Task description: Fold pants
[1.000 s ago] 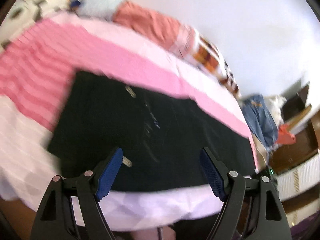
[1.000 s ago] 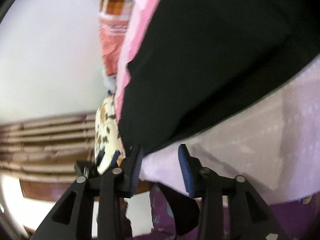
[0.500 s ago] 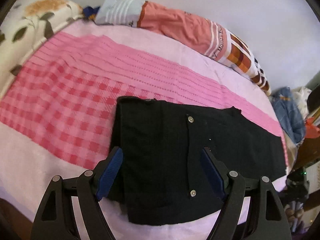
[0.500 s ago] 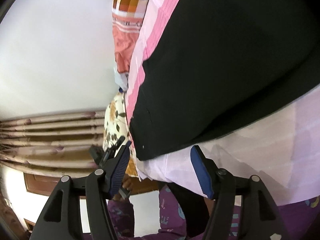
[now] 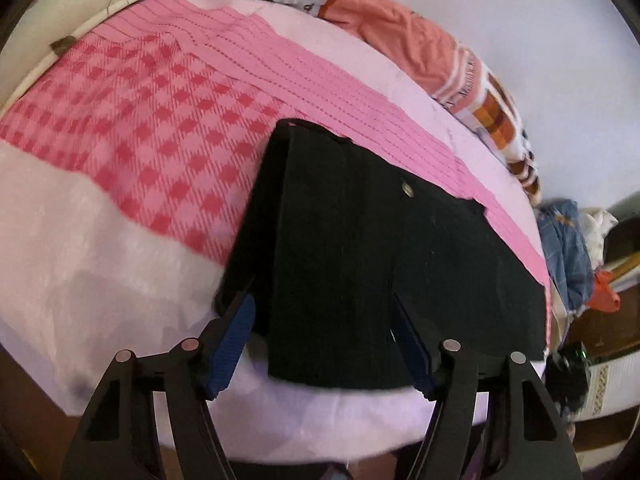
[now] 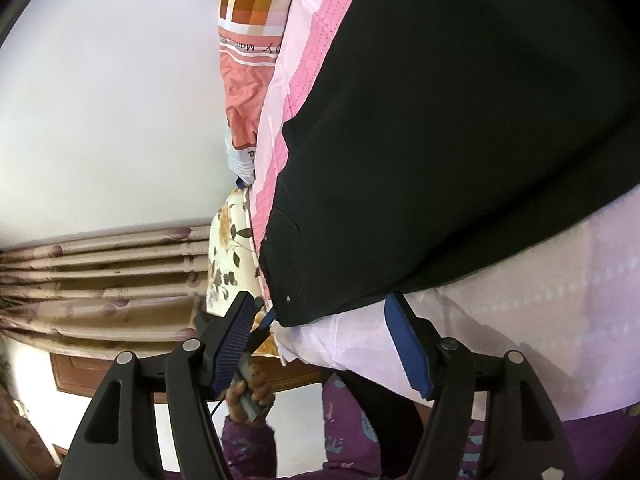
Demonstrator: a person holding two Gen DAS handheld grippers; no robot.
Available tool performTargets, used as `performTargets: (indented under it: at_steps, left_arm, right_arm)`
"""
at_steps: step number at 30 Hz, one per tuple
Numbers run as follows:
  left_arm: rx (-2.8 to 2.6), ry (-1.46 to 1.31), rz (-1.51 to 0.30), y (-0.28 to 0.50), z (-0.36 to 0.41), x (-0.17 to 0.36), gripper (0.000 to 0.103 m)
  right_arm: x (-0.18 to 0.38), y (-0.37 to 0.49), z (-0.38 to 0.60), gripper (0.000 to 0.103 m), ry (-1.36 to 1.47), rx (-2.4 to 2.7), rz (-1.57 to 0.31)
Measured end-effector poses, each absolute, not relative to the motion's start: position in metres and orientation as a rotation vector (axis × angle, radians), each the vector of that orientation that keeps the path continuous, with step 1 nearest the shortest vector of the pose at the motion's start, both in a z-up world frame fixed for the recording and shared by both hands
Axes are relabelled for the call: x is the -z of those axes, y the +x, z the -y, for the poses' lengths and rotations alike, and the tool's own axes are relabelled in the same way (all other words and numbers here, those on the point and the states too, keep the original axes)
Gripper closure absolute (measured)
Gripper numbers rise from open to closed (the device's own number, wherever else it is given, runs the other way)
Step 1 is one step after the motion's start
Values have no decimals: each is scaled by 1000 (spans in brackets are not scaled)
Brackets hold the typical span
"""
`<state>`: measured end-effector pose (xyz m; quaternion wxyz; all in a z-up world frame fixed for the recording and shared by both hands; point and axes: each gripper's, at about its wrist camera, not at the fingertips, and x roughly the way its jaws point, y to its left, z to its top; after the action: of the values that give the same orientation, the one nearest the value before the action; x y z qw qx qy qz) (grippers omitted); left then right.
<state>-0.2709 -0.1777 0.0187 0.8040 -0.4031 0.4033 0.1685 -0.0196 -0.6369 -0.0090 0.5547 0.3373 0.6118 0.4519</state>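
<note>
black pants (image 5: 360,248) flat on pink bedsheet (image 5: 132,132) near bed edge, left gripper (image 5: 324,344) over waistband corner, jaws closing, cloth between, pads not pressing, right gripper (image 6: 320,336) jaws opening, at pants' near corner, holding nothing

Plain white wall (image 5: 540,32), pleated beige curtain (image 6: 112,276), pink-sheeted bed (image 5: 132,128), wooden furniture (image 5: 608,320).

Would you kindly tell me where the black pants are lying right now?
In the left wrist view the black pants lie flat on the pink bedsheet, near the bed's front edge, right of the checked patch, with the striped pillow behind them.
</note>
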Motion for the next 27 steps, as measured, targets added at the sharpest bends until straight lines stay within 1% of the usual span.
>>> performTargets:
  at_steps: [3,4,8,10,13,15,19,21,24,27]
  left_arm:
    - [-328,-873,-955,-268,186,-3,34]
    - [-322,-882,-972,-266,186,2,35]
    - [-280,-920,-945,-261,190,4,35]
    - [-278,-899,-962,-259,191,1,48]
    - [-278,-955,-964,-266,185,-2,52]
    - [-288,-985,-984,-271,186,-3,52]
    - [-322,-913,-1024,-269,196,-5,52]
    - [-316,-920,-991,-266,197,-15,52]
    - [-317,-835,-948,-255,197,-35,52]
    - [-273,-870,-975,-244,186,-29,53]
  right_arm:
    - [15,-19,633,30,832,-1061,-1461]
    - [17,-19,631,30,848,-1058,-1469]
    - [15,-22,629,29,856,-1063,-1471]
    - [11,-23,631,26,841,-1059,-1457]
    - [12,-20,636,24,871,-1041,-1449]
    - [16,-19,639,24,900,-1024,-1457]
    - [23,-18,638,24,930,-1015,-1471]
    - [23,-18,636,24,912,-1012,-1480]
    - [21,-18,633,24,863,-1025,-1473]
    - [20,-17,629,24,835,-1035,-1471]
